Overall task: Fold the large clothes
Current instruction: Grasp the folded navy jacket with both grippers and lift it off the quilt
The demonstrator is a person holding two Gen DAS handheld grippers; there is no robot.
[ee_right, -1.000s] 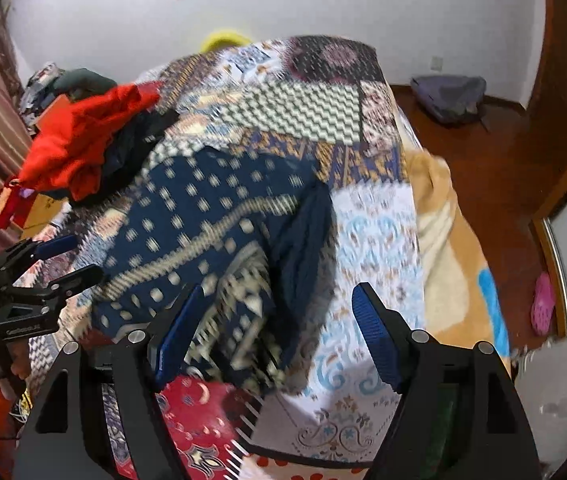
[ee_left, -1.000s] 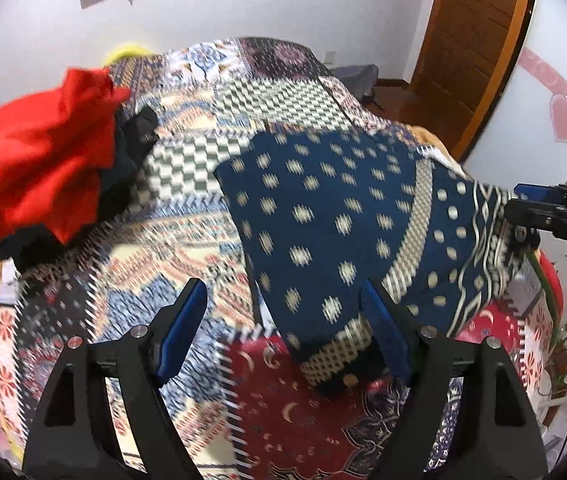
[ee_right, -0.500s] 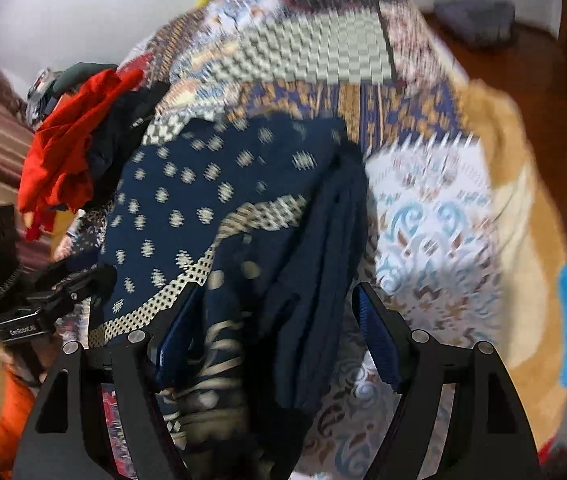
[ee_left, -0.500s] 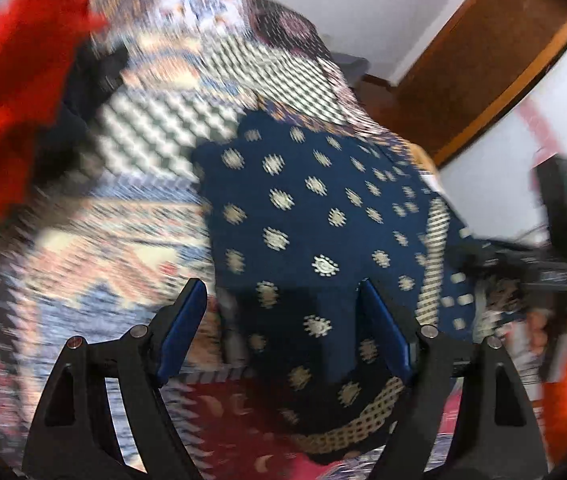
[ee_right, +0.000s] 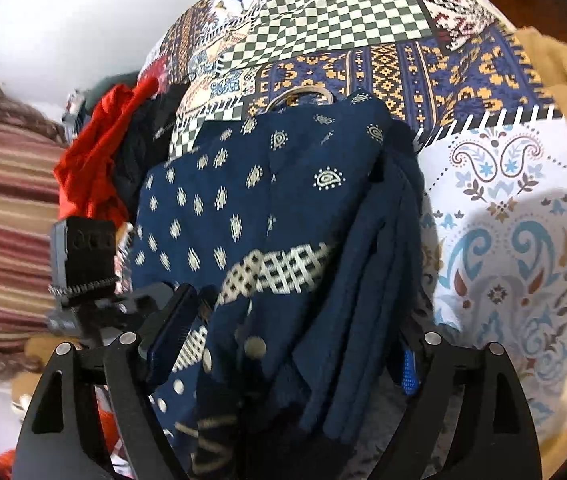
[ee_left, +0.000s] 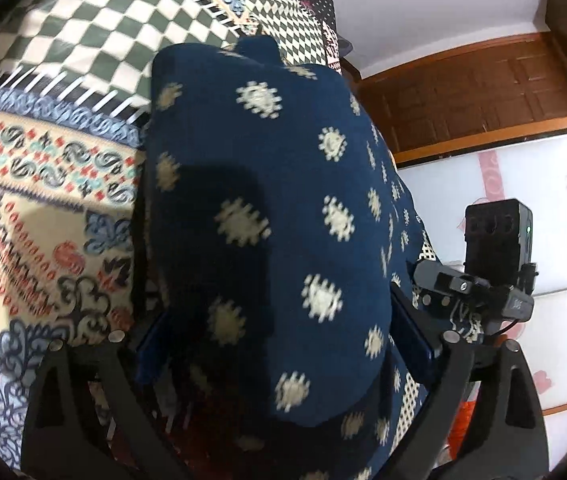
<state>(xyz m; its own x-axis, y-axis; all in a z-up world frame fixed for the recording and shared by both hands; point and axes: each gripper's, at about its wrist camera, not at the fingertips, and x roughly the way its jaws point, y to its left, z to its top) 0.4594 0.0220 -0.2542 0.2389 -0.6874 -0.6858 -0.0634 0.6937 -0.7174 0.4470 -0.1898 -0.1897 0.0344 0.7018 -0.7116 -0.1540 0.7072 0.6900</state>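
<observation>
- The folded navy-blue cloth garment with cream motifs (ee_right: 267,216) lies on the patchwork-quilted bed (ee_left: 55,168), beside a crumpled red cloth (ee_right: 95,160).
- The left tool (ee_left: 279,344) straddles the garment's near edge, its jaws opening, pads clear of the fabric.
- The right tool (ee_right: 287,344) likewise straddles bunched folds, its jaws also opening.

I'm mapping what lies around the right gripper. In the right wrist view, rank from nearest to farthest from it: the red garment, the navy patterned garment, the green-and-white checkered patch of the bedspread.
1. Navy patterned garment: between the opening jaws of the right gripper, bottom centre.
2. Red garment: heaped on the left, mid-frame.
3. Green-and-white checkered patch: top centre, past the garment.
</observation>
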